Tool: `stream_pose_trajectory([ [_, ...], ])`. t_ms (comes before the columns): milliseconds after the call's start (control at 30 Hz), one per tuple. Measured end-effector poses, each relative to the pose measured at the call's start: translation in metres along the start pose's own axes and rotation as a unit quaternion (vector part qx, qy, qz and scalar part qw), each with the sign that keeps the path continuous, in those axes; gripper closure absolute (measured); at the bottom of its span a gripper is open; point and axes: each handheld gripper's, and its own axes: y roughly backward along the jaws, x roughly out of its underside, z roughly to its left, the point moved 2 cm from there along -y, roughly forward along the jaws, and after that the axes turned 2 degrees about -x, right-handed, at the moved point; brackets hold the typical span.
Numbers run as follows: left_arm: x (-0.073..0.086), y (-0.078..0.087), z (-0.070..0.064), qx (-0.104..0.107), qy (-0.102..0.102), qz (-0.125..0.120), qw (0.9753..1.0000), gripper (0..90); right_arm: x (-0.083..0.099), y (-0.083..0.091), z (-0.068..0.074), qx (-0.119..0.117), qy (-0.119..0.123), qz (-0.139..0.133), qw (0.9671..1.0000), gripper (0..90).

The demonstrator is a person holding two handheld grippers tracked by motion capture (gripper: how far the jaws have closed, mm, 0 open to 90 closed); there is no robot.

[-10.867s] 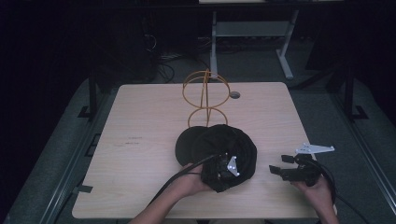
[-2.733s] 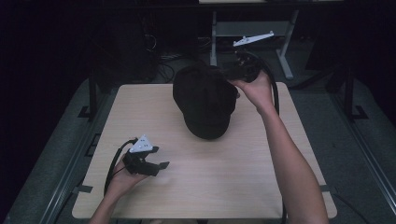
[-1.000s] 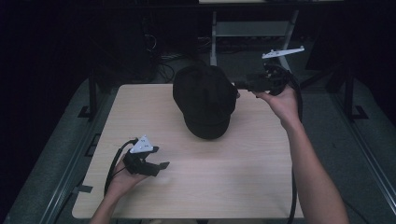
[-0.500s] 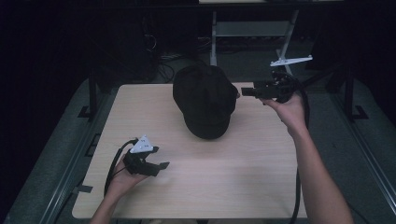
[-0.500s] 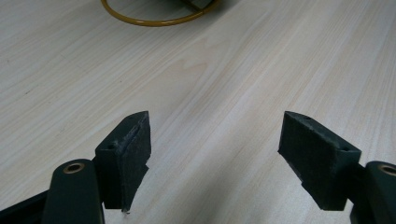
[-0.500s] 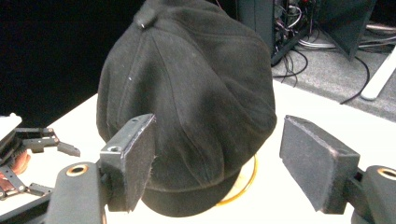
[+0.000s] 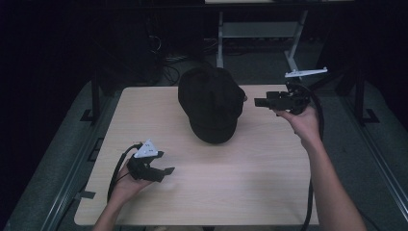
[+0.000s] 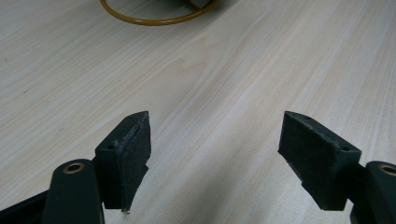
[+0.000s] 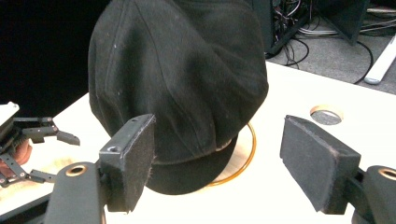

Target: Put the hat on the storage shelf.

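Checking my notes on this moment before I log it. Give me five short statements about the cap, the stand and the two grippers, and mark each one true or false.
1. The black cap sits on the gold wire stand. True.
2. The right gripper is shut on the cap's brim. False: its jaws stand open beside the cap, gripping nothing.
3. The left gripper is open, low over the bare table. True.
4. The cap lies flat at the table's near edge. False: it is raised on the stand toward the far edge.
5. The left gripper holds the stand's ring. False: the ring lies well beyond its empty jaws.
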Motion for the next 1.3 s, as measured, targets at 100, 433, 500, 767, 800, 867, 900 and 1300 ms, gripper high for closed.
stream_pose_trajectory([
  [100,0.000,0.000,0.000,0.000,0.000,0.001,1.0000,24.7,0.006,0.001,-0.002,0.000,-0.004,0.002,1.0000,25.6],
  [433,0.000,-0.001,0.000,0.000,-0.002,0.004,1.0000,24.7,0.026,0.005,-0.011,0.002,-0.018,0.009,0.9998,25.2],
  [500,0.000,-0.001,-0.001,0.001,-0.001,0.004,1.0000,24.7,0.029,0.006,-0.013,0.003,-0.020,0.011,0.9997,25.2],
  [767,0.000,-0.002,-0.001,0.001,-0.001,0.004,1.0000,24.7,0.040,0.011,-0.017,0.007,-0.027,0.012,0.9995,25.2],
  [800,0.000,-0.002,-0.001,0.001,0.000,0.004,1.0000,24.7,0.041,0.011,-0.018,0.007,-0.029,0.012,0.9995,25.2],
  [867,0.000,-0.003,-0.002,0.002,-0.002,0.006,1.0000,24.7,0.044,0.012,-0.018,0.007,-0.031,0.012,0.9994,25.1],
  [900,0.000,-0.003,-0.002,0.002,-0.002,0.006,1.0000,24.7,0.045,0.013,-0.019,0.009,-0.032,0.013,0.9994,25.1],
  [1300,0.000,-0.004,-0.002,0.003,-0.002,0.007,1.0000,24.5,0.064,0.022,-0.026,0.011,-0.043,0.012,0.9989,25.0],
])
